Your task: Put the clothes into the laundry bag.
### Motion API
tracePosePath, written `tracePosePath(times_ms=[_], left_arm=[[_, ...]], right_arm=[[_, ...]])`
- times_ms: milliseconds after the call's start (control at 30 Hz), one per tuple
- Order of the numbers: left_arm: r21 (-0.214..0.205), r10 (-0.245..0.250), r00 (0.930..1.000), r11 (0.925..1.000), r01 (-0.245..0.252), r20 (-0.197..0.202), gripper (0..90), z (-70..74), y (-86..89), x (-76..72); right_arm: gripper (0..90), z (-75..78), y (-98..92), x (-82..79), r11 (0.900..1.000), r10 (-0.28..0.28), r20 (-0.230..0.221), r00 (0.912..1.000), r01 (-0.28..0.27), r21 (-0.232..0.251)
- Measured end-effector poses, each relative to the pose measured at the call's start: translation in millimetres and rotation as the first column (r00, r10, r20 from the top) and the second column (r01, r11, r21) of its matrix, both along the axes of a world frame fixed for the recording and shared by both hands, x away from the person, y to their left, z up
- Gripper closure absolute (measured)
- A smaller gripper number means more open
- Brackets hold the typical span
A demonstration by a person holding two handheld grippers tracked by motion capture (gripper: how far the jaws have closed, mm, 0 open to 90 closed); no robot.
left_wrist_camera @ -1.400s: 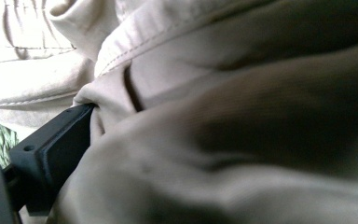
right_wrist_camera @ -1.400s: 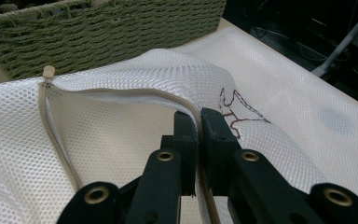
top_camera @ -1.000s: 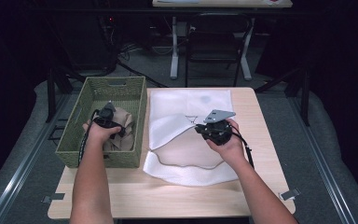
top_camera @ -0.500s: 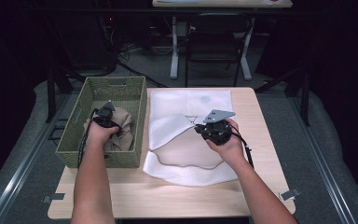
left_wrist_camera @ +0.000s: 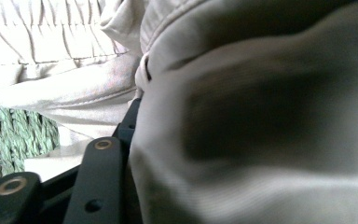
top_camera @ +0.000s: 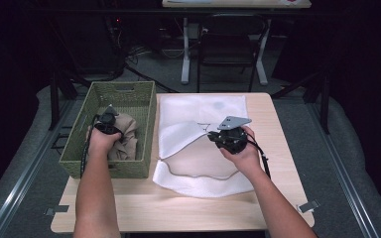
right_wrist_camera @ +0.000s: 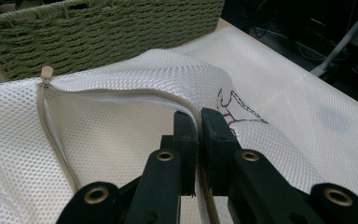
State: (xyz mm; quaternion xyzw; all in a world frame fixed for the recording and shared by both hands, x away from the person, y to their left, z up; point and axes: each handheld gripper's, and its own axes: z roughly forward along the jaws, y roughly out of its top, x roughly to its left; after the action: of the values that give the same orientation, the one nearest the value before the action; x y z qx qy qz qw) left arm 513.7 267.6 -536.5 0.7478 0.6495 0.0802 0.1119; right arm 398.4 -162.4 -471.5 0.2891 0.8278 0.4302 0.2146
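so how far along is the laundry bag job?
Done: the mesh bag is unzipped, and the right hand-held gripper pinches its zipper edge, holding the mouth up. In hand: the left hand-held gripper is down in the basket, its jaws just closing around the beige garment. Left: lift the garment out, put it in the bag, zip up.

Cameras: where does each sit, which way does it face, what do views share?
High view: above the person's side, looking forward and down at table; both forearms, left gripper, right gripper.
Left gripper view: down in basket, jaws just closing around beige cloth.
Right gripper view: along shut jaws pinching mesh bag edge.
Shared: basket, bag, cloth.
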Motion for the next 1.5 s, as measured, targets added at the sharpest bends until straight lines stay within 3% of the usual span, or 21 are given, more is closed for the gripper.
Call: tracePosePath(times_ms=[500, 967, 1500], left_arm=[[-0.012, -0.028, 0.9996, 0.9995, 0.028, -0.001, 66.1, 6.6, -1.6, 0.9], [0.001, -0.03, 0.9993, 0.9995, 0.03, 0.024, 67.8, 15.2, -3.5, -2.2], [0.029, -0.041, 0.9968, 0.9988, 0.039, 0.069, 68.8, 43.7, 0.0, -5.7]], right_arm=[[85.1, -0.9, 0.7, 0.6, 1.0, -0.001, -0.002, 1.0, 0.001, -0.002], [85.0, -0.4, 0.2, 0.4, 1.0, -0.001, 0.0, 1.0, 0.001, -0.001], [85.1, 1.0, -0.3, -0.2, 1.0, -0.002, 0.006, 1.0, 0.002, 0.001]])
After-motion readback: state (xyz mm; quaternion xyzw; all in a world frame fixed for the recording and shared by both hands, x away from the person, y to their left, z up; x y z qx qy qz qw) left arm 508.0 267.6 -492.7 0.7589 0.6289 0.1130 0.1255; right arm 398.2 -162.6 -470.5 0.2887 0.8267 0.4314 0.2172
